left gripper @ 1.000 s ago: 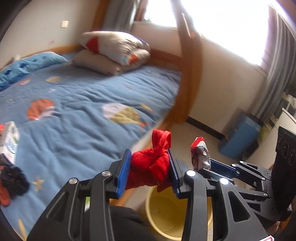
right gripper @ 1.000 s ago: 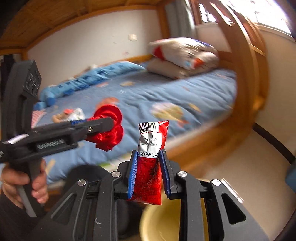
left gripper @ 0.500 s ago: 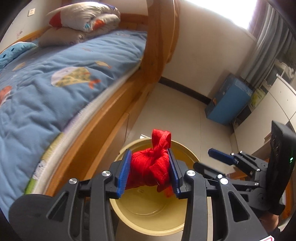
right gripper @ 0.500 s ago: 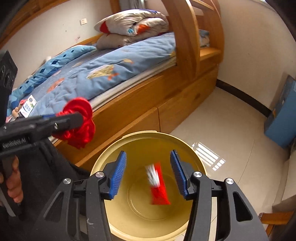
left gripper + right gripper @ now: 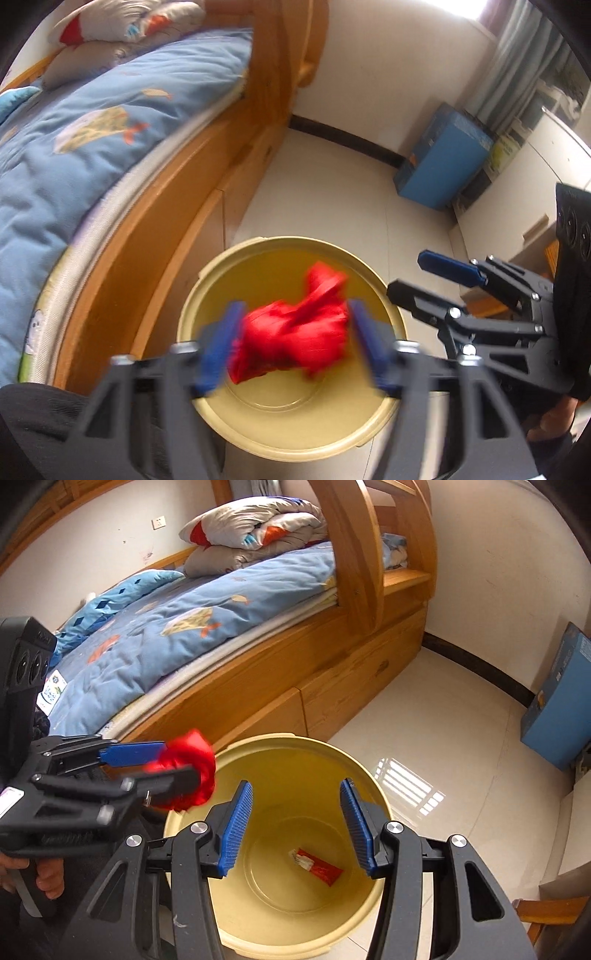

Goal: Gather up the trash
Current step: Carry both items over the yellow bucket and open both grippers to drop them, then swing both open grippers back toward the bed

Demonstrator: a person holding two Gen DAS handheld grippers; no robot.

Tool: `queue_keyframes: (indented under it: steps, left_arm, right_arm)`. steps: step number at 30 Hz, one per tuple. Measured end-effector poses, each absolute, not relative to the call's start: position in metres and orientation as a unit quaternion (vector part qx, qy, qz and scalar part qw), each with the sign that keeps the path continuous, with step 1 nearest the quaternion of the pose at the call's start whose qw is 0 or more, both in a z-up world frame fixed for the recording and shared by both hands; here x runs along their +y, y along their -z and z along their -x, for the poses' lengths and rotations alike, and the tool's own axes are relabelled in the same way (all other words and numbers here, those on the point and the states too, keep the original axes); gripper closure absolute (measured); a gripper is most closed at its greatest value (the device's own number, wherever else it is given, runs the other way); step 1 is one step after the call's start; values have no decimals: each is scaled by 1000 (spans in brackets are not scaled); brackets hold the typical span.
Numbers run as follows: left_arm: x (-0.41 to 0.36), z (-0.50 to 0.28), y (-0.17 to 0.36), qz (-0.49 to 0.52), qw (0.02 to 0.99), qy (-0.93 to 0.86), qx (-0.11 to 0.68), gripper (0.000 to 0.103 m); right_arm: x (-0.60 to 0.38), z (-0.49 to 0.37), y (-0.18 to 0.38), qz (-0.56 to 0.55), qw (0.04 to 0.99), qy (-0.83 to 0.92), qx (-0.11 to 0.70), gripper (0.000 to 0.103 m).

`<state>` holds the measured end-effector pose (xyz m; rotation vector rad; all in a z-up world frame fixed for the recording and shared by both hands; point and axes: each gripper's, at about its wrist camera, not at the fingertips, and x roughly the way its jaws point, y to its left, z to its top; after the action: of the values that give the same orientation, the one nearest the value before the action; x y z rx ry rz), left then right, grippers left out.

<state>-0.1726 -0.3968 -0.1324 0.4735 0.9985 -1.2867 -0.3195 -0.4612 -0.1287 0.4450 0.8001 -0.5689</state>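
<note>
Now, by parts:

Red cloth bundle (image 5: 291, 339): blurred, between the blue pads of the left gripper (image 5: 295, 343), over the mouth of the yellow bucket (image 5: 295, 439). In the right wrist view the same bundle (image 5: 188, 771) sits at the tips of the left gripper (image 5: 162, 768), above the bucket's near-left rim (image 5: 325, 746).

Left gripper jaws: opening; the bundle is between them, and a gap shows beside at least one pad, so they look free of it.

Red wrapper (image 5: 317, 866): lies flat on the bucket floor, one end silver-white; any print on it is too small to read.

Right gripper (image 5: 295, 827): jaws stand apart with nothing between them, pointed down into the bucket; in the left wrist view it (image 5: 424, 273) reaches in from the right, near the bucket's rim.

Hand (image 5: 44, 878): wraps the left gripper's handle at the lower left.

Bucket: stands on the pale tiled floor (image 5: 461, 738), just beside the wooden bed frame (image 5: 295, 672).

Bed: blue quilt with fish pattern (image 5: 192, 627), folded bedding (image 5: 255, 528) piled at the far end.

White carton (image 5: 53, 690): on the quilt at the left edge, blue print, not legible.

Blue box (image 5: 557, 705): against the wall at the right; its small label cannot be read.

Wall socket (image 5: 159, 523): white, above the headboard.
</note>
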Motion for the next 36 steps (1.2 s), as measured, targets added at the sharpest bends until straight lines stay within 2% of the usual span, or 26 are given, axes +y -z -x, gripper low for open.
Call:
queue_keyframes:
  steps: [1,13,20,25,30,33,35,36]
  left_arm:
    - [-397,175,132,-213,666,566,437,9]
    - [-375,165,99,-187,683,573,412,9]
    - [-335,148,55,-155,729,559,363,9]
    - [-279,122,10,-121,797,504,311,8]
    - [-210,93,-23,-90,862,420,269,4]
    - [-165,71,-34,-81,895,354,259,4]
    - [-136,59,-38,-74,915,305,254,4]
    - [-118,51,-39,-68,924,280,252,4]
  right_arm:
    - [-462,323,129,-213,857,274,381,54]
    - [-451,316,121,-220,864,252,376,54]
    - [-429,287,84,-188,893,227,339,54]
    - [-403,252,52,-156,924,176,302,54]
    - [-354,199,20,-103,953,102,266,39]
    - [-323,169,4,-90,964,52,244,24]
    - [-301,154,-5,-80,972,31,219,10]
    - [-290,149,-9,-73,976,23,206,8]
